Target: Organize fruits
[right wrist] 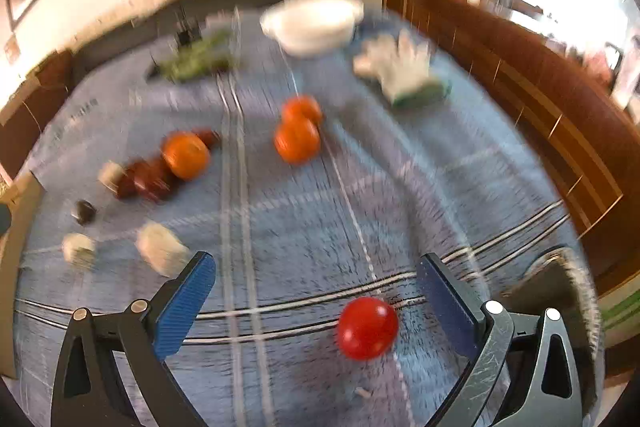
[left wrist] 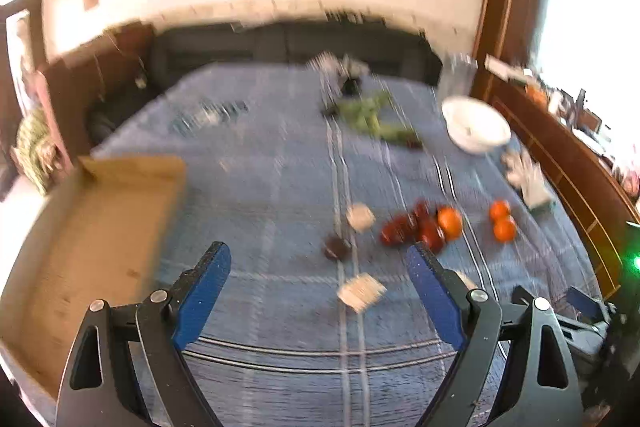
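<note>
Both views are motion-blurred. My left gripper [left wrist: 318,259] is open and empty above the blue checked cloth [left wrist: 280,187]. Ahead of it lie a cluster of dark red fruits [left wrist: 408,227], an orange [left wrist: 450,222] beside them and two more oranges [left wrist: 503,221] to the right. My right gripper [right wrist: 316,267] is open; a red round fruit [right wrist: 367,327] lies on the cloth between its fingers, untouched. The right wrist view also shows the oranges [right wrist: 297,131], the single orange [right wrist: 186,155] and the dark red fruits [right wrist: 146,179].
An open cardboard box [left wrist: 92,227] stands at the left. A white bowl [left wrist: 476,125] [right wrist: 314,23], a white glove [right wrist: 400,67], green vegetables [left wrist: 370,115], a dark small fruit [left wrist: 337,247] and pale wrapped pieces [left wrist: 361,291] lie on the cloth. A wooden ledge runs along the right.
</note>
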`<state>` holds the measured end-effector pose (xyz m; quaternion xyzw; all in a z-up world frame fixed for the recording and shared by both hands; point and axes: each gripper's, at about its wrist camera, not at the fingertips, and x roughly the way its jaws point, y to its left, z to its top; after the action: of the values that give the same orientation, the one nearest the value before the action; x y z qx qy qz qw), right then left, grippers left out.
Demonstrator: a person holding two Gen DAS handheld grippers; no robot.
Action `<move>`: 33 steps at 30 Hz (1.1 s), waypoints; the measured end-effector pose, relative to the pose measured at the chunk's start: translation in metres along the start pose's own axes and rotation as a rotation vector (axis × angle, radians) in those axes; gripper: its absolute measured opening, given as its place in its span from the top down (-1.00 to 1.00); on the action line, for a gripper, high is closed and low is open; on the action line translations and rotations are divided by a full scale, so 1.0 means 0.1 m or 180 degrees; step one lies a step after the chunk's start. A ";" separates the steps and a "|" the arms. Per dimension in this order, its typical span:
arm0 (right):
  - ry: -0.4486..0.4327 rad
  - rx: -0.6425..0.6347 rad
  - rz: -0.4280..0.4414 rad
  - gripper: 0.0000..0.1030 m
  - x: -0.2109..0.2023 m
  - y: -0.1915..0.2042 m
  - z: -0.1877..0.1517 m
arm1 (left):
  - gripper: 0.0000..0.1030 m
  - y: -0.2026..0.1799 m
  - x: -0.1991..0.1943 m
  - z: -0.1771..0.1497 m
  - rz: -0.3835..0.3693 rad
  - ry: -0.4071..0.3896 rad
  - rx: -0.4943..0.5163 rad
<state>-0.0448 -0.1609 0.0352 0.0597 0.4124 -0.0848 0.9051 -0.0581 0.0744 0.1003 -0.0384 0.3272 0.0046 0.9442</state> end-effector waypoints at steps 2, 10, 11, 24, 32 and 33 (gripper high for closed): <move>-0.0327 -0.0005 0.0010 -0.99 -0.27 0.08 -0.04 | -0.73 0.07 -0.14 0.04 0.0013 -0.0110 -0.0035; -0.1101 -0.0238 0.0090 -0.99 -0.94 0.42 -0.18 | -0.73 0.19 -0.33 0.02 -0.0089 -0.0138 -0.0064; -0.1114 -0.0260 0.0094 -0.99 -0.97 0.44 -0.19 | -0.73 0.20 -0.34 0.01 -0.0090 -0.0137 -0.0054; -0.0895 -0.0361 0.0211 -0.99 -0.94 0.56 -0.32 | -0.73 0.27 -0.41 -0.06 -0.0027 -0.0162 -0.0024; -0.0918 -0.0361 0.0274 -0.99 -0.94 0.55 -0.34 | -0.73 0.28 -0.39 -0.08 -0.0042 -0.0132 -0.0051; -0.0919 -0.0339 0.0291 -0.99 -0.94 0.54 -0.35 | -0.73 0.28 -0.39 -0.08 -0.0044 -0.0130 -0.0059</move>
<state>-0.1203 -0.0923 0.0853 0.0175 0.2788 -0.0293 0.9597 -0.0945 0.1027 0.1162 -0.0493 0.3075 0.0019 0.9503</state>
